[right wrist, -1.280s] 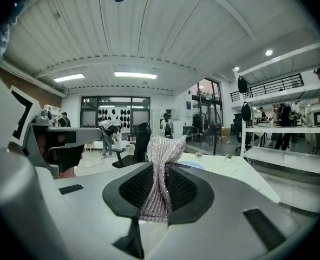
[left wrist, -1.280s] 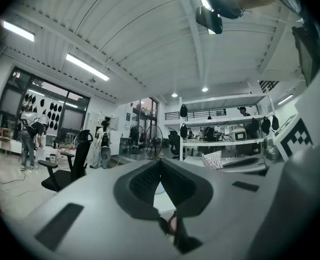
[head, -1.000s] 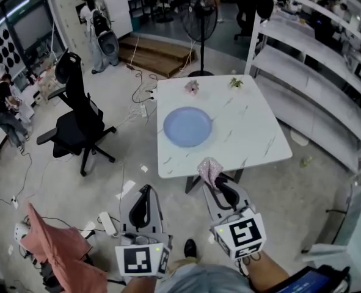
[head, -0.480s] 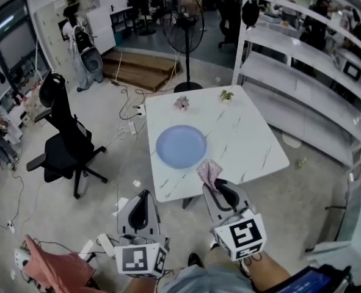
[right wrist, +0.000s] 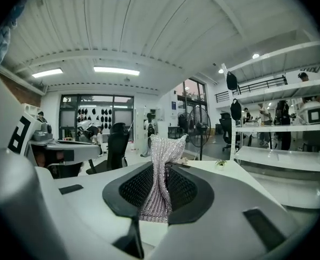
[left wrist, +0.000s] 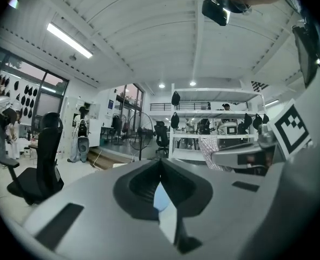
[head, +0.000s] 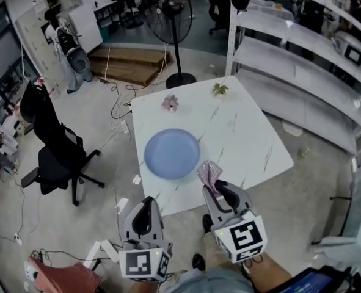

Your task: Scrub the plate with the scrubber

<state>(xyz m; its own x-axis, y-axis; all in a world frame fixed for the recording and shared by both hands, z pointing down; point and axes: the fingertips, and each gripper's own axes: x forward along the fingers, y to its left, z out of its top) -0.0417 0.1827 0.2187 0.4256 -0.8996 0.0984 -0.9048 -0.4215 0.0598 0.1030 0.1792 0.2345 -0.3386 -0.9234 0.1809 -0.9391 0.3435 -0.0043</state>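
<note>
Now right gripper (right wrist: 158,187) jaws pinch the scrubber (right wrist: 161,167), left gripper (left wrist: 161,169) jaws pressed together.

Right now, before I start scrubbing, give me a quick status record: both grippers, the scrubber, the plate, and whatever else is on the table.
left gripper: shut, empty, held short of the near edge of the white table
right gripper: shut on the scrubber, which sticks out past the jaws
scrubber: pinkish mesh, apart from the plate
plate: blue, empty, flat on the white table, toward its left side
other items: small green plant and small pink item at the far edge
task state: scrubbing not begun
</note>
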